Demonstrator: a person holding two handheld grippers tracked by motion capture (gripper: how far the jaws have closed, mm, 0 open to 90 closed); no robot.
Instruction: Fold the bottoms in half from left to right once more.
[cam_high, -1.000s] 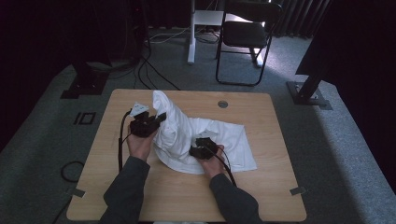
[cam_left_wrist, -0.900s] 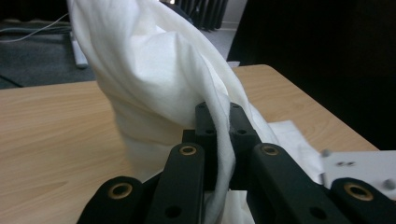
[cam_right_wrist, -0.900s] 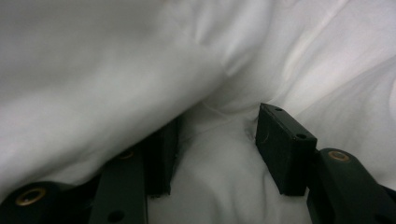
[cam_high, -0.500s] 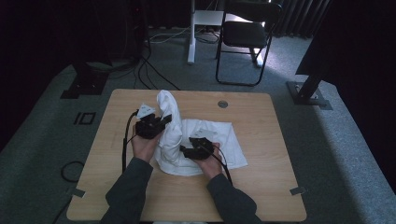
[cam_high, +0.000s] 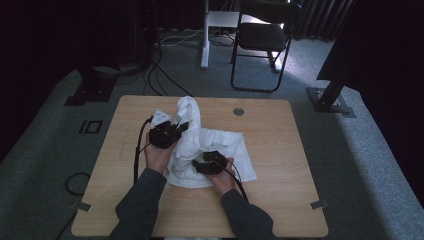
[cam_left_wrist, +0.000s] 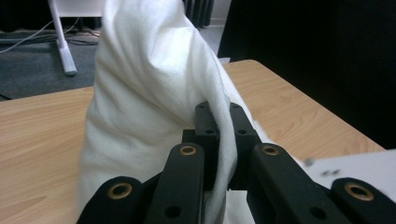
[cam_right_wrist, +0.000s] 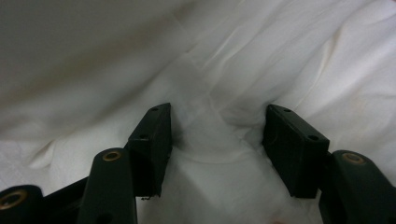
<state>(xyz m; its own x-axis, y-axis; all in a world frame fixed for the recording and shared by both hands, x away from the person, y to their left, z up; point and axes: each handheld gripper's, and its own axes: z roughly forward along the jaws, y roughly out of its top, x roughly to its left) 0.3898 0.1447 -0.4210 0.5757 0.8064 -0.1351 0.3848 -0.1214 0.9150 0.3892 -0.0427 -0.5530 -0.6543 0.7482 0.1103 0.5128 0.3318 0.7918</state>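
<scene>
A white cloth (cam_high: 222, 145) lies crumpled on the wooden table (cam_high: 280, 190). My left gripper (cam_high: 181, 127) is shut on a fold of the cloth (cam_left_wrist: 149, 93) and holds it up in a tall peak; the fabric runs between the closed jaws (cam_left_wrist: 219, 114). My right gripper (cam_high: 198, 163) rests low on the flat part of the cloth near the front. Its jaws have just been opening and stand open (cam_right_wrist: 217, 128). A soft ridge of cloth (cam_right_wrist: 280, 56) lies between them, with the pads off it.
A round grommet (cam_high: 238, 111) sits in the tabletop behind the cloth. Beyond the table stand a black chair (cam_high: 262, 40), a white desk leg (cam_high: 205, 45), two black stand bases (cam_high: 95, 92) (cam_high: 330, 102) and loose floor cables (cam_high: 160, 75).
The left gripper has pulled the cloth into a taller, narrower peak. The right gripper has slid a little to the left over the cloth, and its jaws stand wider.
</scene>
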